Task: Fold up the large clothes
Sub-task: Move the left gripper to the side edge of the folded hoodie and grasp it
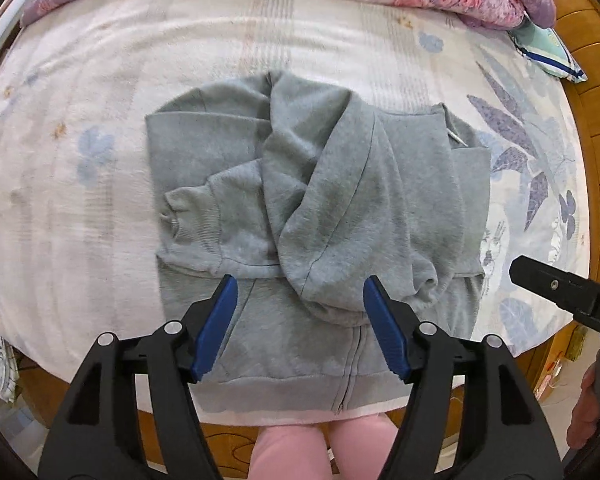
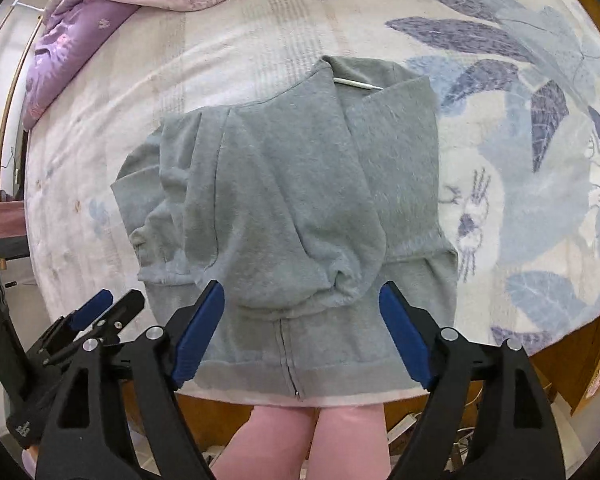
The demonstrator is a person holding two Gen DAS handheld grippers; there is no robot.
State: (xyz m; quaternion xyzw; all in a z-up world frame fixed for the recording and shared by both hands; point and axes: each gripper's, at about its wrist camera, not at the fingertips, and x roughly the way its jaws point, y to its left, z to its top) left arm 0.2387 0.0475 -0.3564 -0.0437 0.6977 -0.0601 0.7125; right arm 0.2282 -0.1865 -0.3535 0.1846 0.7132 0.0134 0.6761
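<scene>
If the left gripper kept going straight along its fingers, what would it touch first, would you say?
Probably the grey hoodie: the open left gripper points at its folded-over sleeves, though depth is unclear.

**Cloth, plastic and wood**

The grey fleece zip hoodie [image 1: 320, 200] looks soft and matt, with ribbed knit at cuff and hem. Under it, the pale floral bedsheet [image 1: 100, 100] is smooth woven cloth. The left gripper [image 1: 300, 328] has matt black plastic arms, blue ridged pads [image 1: 216, 328] and shiny metal pins. The orange wooden bed frame [image 1: 592, 80] is glossy.
</scene>
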